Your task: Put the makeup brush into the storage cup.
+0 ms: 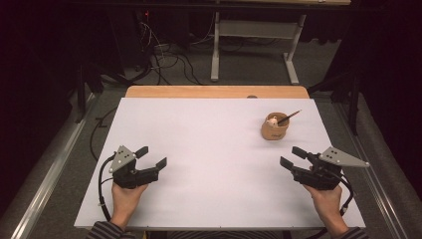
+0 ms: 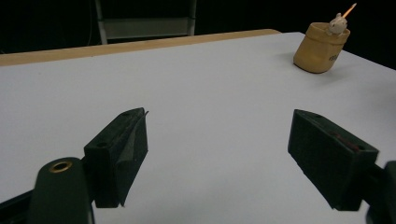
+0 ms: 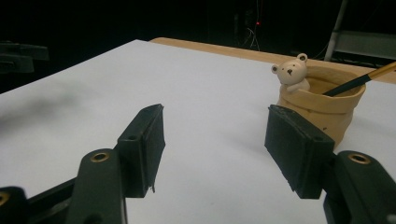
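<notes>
Pen cup [image 1: 274,128], tan with a small bear figure [image 3: 293,72] on its rim and a pencil [image 1: 290,117] leaning inside, stands upright on the far right part of the desk [image 1: 209,149]. Desk surface: white sheet over a wooden top, a strip of wood showing along the far edge. Left hand-held gripper [image 1: 150,157] sits at the near left, jaws wide apart, nothing between them. Right hand-held gripper [image 1: 292,156] sits at the near right, near the cup but apart from it, jaws likewise wide and empty. Room is dark; grey carpet [image 1: 249,64], loose cables [image 1: 164,55] and a white table frame [image 1: 254,37] lie beyond the desk.
</notes>
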